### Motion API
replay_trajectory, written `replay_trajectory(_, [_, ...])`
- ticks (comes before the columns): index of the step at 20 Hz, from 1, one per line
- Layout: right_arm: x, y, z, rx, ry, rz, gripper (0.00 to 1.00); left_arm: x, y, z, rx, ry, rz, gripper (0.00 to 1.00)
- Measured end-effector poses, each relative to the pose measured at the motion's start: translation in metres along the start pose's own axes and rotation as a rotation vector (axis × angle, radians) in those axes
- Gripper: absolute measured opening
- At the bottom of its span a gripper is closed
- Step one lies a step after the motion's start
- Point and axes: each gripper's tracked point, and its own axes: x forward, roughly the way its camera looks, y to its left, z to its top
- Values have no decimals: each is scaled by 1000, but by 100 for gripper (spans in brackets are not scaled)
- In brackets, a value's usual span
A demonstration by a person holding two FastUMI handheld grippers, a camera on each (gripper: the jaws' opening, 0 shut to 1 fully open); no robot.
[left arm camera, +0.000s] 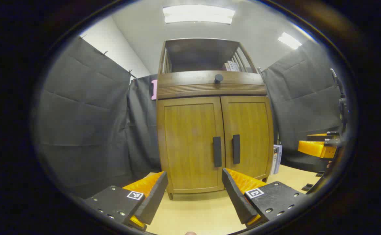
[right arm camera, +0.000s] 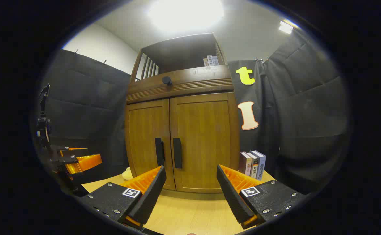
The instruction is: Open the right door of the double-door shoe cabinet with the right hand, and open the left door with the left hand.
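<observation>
A brown wooden shoe cabinet stands ahead with both doors closed. The left door and right door each carry a black vertical handle near the middle seam: left handle, right handle. My left gripper is open, some way in front of the left door. My right gripper is open in front of the right door, short of its handle. The right gripper appears at the far right of the left gripper view, the left gripper at the far left of the right gripper view.
The cabinet stands on a light wooden surface. Above the doors is a drawer front with a round black knob and an open shelf holding books. More books stand right of the cabinet. Black cloth walls surround.
</observation>
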Motion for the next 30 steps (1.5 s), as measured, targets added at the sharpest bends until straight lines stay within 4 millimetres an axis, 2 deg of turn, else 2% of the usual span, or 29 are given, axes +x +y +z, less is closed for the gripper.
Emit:
replay_trajectory(2, [8, 2, 1, 16, -17, 19, 96, 4, -3, 4, -26, -34, 1, 100])
replay_trajectory(4, [15, 0, 2, 31, -25, 23, 96, 7, -11, 0, -41, -34, -24, 100])
replay_trajectory(5, [17, -4, 2, 37, -24, 16, 96, 9, -13, -4, -38, -27, -29, 96])
replay_trajectory(6, [20, -7, -1, 37, -24, 7, 96, 11, -11, -3, -30, -25, -28, 100])
replay_trajectory(7, [21, -13, -2, 32, -20, -9, 96, 10, -11, -2, -22, -25, -24, 96])
replay_trajectory(9, [22, -21, 0, 17, -30, -36, 96, 9, -13, 0, -10, -29, -32, 96])
replay_trajectory(10, [22, -22, 3, 12, -39, -43, 96, 9, -13, 1, -6, -31, -38, 96])
replay_trajectory(11, [23, -22, 3, 11, -41, -42, 95, 9, -13, 1, -2, -31, -39, 100])
replay_trajectory(12, [24, -20, 0, 13, -38, -38, 94, 10, -14, 1, 2, -29, -42, 96])
replay_trajectory(16, [28, -20, -5, -15, -24, -49, 95, 10, -14, -3, 7, -8, -49, 96])
replay_trajectory(17, [29, -18, -7, -17, -16, -47, 95, 10, -14, -3, 6, -5, -51, 100])
replay_trajectory(19, [35, -14, -10, -9, -6, -33, 95, 11, -13, -7, 5, 2, -50, 100])
replay_trajectory(20, [39, -12, -12, -5, 2, -24, 95, 13, -13, -9, 8, 6, -49, 96])
replay_trajectory(25, [52, -10, -12, -25, 19, -30, 95, 21, -6, -29, 25, 30, -20, 100])
replay_trajectory(27, [62, -9, -14, -22, 19, -20, 95, 27, -2, -41, -11, 35, -25, 96])
replay_trajectory(30, [79, -9, -15, -35, 20, -29, 96, 29, 9, -48, -41, 28, -28, 100])
